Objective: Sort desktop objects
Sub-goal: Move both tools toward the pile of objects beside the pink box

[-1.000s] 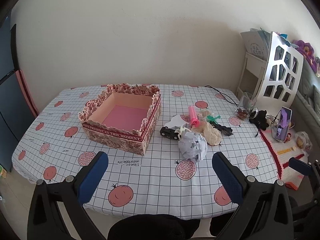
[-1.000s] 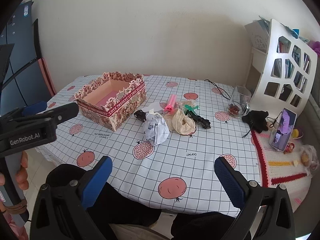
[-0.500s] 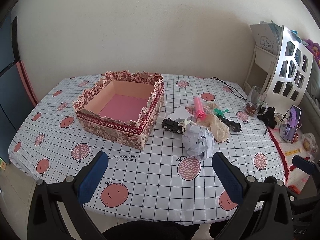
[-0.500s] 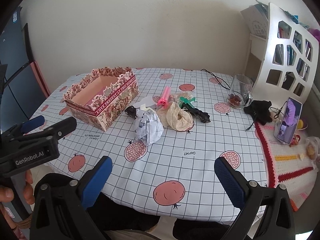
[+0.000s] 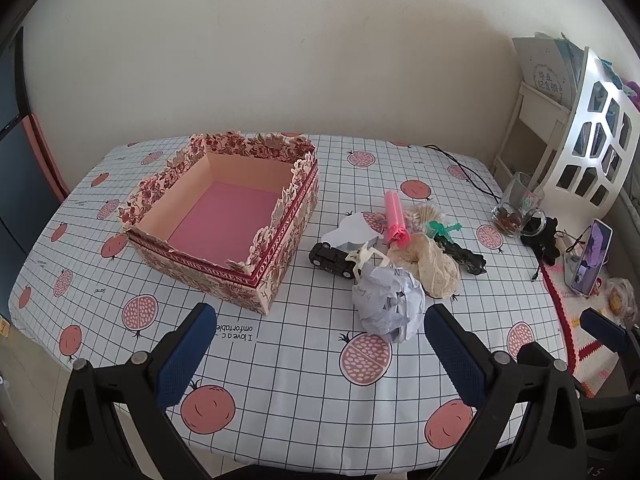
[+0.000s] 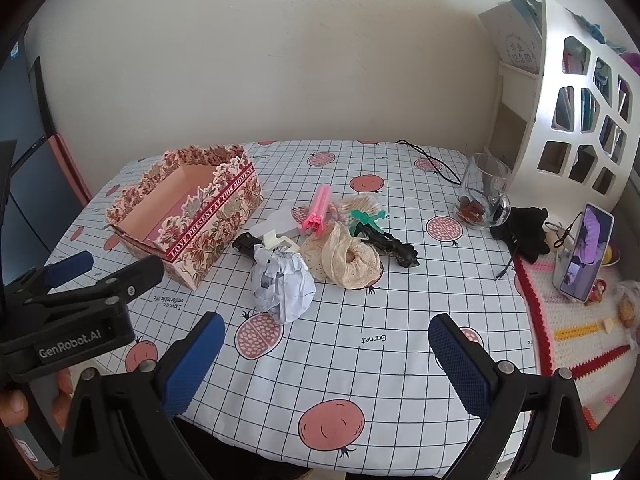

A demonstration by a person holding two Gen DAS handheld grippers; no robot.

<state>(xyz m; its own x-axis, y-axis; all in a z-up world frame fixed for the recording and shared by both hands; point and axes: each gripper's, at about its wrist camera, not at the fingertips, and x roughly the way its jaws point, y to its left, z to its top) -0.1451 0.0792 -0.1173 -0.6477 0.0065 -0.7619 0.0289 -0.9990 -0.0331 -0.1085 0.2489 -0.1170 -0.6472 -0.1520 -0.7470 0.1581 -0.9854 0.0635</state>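
Hovering over the near edge of the table, both grippers were spread wide with nothing in them. The left gripper point(image 5: 320, 352) had the crumpled paper ball point(image 5: 389, 303) just ahead, slightly to its right, and the floral box point(image 5: 224, 216) ahead to its left, bare inside. The right gripper point(image 6: 326, 360) had the same ball ahead-left, with the lacy cream scrunchie point(image 6: 348, 262) straight ahead beyond it. My guess: the paper's feather-light and squashy, so pinch it across the middle. The scrunchie's floppy, so grab a bunched fold.
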